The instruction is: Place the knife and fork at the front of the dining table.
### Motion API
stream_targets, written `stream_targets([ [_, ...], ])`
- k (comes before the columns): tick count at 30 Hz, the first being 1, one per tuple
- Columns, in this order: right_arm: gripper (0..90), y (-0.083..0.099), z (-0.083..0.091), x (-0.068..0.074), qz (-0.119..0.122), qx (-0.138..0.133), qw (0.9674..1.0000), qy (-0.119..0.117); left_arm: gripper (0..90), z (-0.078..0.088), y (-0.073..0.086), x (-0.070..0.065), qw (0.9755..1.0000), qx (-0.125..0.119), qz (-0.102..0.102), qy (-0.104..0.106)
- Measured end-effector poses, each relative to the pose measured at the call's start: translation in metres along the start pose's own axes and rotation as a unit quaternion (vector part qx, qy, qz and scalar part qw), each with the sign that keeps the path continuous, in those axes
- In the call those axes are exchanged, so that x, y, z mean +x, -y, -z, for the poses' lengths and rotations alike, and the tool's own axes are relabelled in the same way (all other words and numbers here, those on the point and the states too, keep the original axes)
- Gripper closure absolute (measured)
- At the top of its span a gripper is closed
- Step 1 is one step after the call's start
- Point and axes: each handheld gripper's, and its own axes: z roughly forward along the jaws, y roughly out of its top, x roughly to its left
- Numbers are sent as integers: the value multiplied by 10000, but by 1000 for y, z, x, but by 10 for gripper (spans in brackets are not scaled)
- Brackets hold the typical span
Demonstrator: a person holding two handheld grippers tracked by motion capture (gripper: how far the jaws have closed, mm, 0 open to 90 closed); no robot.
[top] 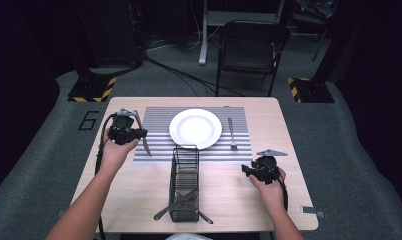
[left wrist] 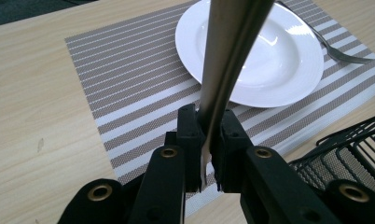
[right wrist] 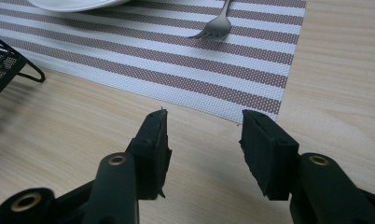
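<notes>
Two grippers showed in the high view: the left gripper [top: 137,133] held a knife [top: 145,142] over the left part of the striped placemat [top: 159,125], blade slanting down beside the white plate [top: 195,128]. The right gripper [top: 246,170] rested on the wooden surface [top: 229,195] right of the wire basket [top: 184,182], below a fork [top: 231,133].

In the left gripper view, the left gripper [left wrist: 209,144] pinched the knife [left wrist: 227,60], a smooth, dull silver strip rising across the plate [left wrist: 279,60].

In the right gripper view, the right gripper [right wrist: 204,149] stood spread with nothing between its jaws, near the placemat [right wrist: 176,60] edge.
</notes>
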Motion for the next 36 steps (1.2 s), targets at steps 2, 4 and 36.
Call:
stream_targets([
  [2,509,0,0,0,5,-2,10000,0,823,-2,2,0,10000,-21,89,2],
  [4,509,0,0,0,-2,3,10000,0,823,-5,4,2,10000,48,40,-7],
  [36,509,0,-1,-2,-26,15,10000,-34,827,-57,-9,15,9968,-510,592,-190],
])
